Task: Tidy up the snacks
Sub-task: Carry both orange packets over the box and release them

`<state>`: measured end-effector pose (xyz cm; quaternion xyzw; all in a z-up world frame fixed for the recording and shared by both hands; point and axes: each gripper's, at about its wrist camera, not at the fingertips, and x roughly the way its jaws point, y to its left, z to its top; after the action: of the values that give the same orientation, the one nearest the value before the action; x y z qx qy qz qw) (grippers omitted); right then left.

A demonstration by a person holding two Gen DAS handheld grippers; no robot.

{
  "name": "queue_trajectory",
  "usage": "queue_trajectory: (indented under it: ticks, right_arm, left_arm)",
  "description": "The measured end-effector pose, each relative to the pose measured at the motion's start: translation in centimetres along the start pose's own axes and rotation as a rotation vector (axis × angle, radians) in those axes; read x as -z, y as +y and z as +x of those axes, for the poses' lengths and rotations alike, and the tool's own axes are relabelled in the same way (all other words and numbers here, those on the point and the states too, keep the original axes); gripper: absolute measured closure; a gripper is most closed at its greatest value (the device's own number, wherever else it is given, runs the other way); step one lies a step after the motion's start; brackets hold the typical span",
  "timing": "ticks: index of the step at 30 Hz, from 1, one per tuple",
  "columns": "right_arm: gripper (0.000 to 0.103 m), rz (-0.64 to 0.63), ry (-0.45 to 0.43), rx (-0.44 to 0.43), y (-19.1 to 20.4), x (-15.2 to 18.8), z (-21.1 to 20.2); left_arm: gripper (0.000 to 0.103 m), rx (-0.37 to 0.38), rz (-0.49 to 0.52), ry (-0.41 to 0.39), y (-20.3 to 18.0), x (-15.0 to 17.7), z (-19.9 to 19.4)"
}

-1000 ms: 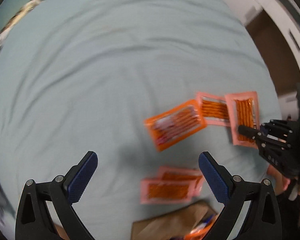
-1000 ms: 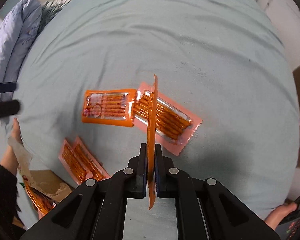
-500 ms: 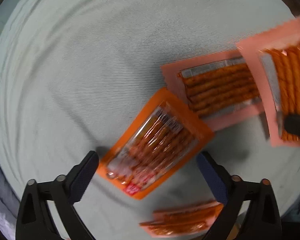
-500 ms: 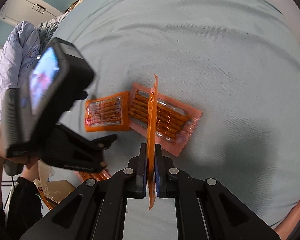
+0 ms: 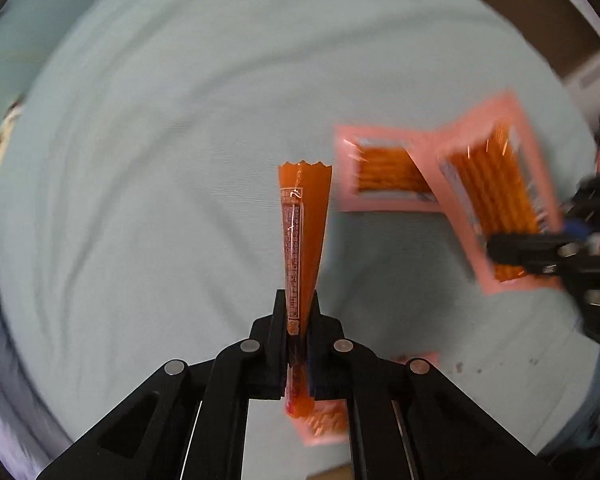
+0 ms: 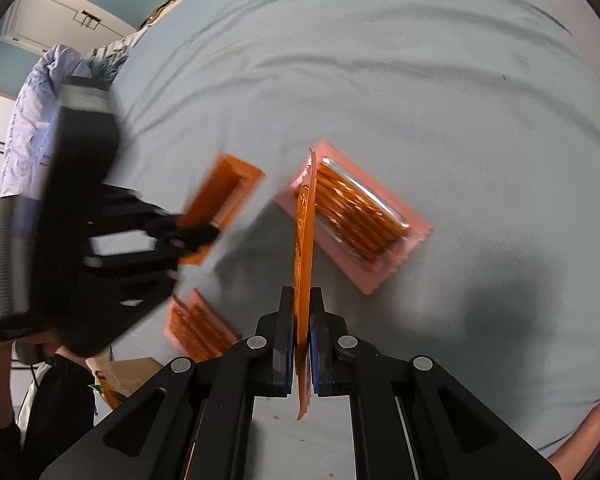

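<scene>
Orange snack pack (image 5: pixel 302 236) sits clamped edge-on in the left gripper (image 5: pixel 298 312), whose jaws just snapped closed. Right gripper (image 6: pixel 300 332) pinches a pink pack (image 6: pixel 305 248); another pink one (image 6: pixel 356 216) lies on the bedsheet (image 6: pixel 380 80) at 1 o'clock.

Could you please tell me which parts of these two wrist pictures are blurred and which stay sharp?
Left wrist view: the left tool and its clamped orange snack packet are sharp; the pink packets of orange sticks and the right tool smear. Right wrist view: the left tool smears; the pink packet lying on the pale blue sheet stays crisp.
</scene>
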<state>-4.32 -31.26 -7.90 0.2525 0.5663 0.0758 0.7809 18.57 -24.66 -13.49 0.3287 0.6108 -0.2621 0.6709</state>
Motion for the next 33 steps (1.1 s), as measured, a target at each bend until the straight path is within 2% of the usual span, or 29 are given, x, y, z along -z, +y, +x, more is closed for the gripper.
queue_trajectory:
  ticks: [3, 6, 9, 12, 16, 20, 24, 28, 33]
  right_arm:
    - [0.099, -0.016, -0.002, 0.002, 1.3, 0.5, -0.6]
    - [0.099, -0.043, -0.001, 0.014, 3.2, 1.2, -1.5]
    - [0.099, -0.064, -0.001, 0.005, 5.4, 2.2, -2.6]
    - [0.099, -0.095, -0.003, -0.014, 8.3, 3.0, -4.2]
    - [0.099, -0.146, -0.022, -0.007, 11.9, 4.7, -6.7]
    - [0.099, -0.181, -0.037, 0.029, 14.2, 6.8, -8.4]
    - [0.099, -0.170, -0.035, 0.048, 14.7, 9.5, -10.2]
    - [0.099, -0.115, -0.022, 0.004, 14.4, 11.6, -11.8]
    - [0.099, -0.082, -0.024, -0.033, 13.4, 12.1, -12.7]
  left_arm:
    - [0.098, 0.012, -0.096, -0.042, 2.1, 2.5, -4.9]
    - [0.098, 0.079, -0.140, -0.101, 3.3, 6.8, -10.1]
    - [0.097, 0.160, -0.147, -0.126, 1.9, 11.3, -13.7]
    - [0.097, 0.189, -0.140, -0.123, 1.0, 16.0, -15.5]
    - [0.097, 0.213, -0.105, -0.100, -2.4, 20.4, -14.3]
    - [0.097, 0.235, -0.108, -0.065, -3.6, 21.7, -10.4]
    - [0.097, 0.228, -0.113, -0.033, -4.0, 23.2, -8.8]
    - [0.097, 0.215, -0.111, -0.030, -4.7, 24.1, -8.2]
    - [0.096, 0.181, -0.133, -0.006, -4.4, 24.4, -7.4]
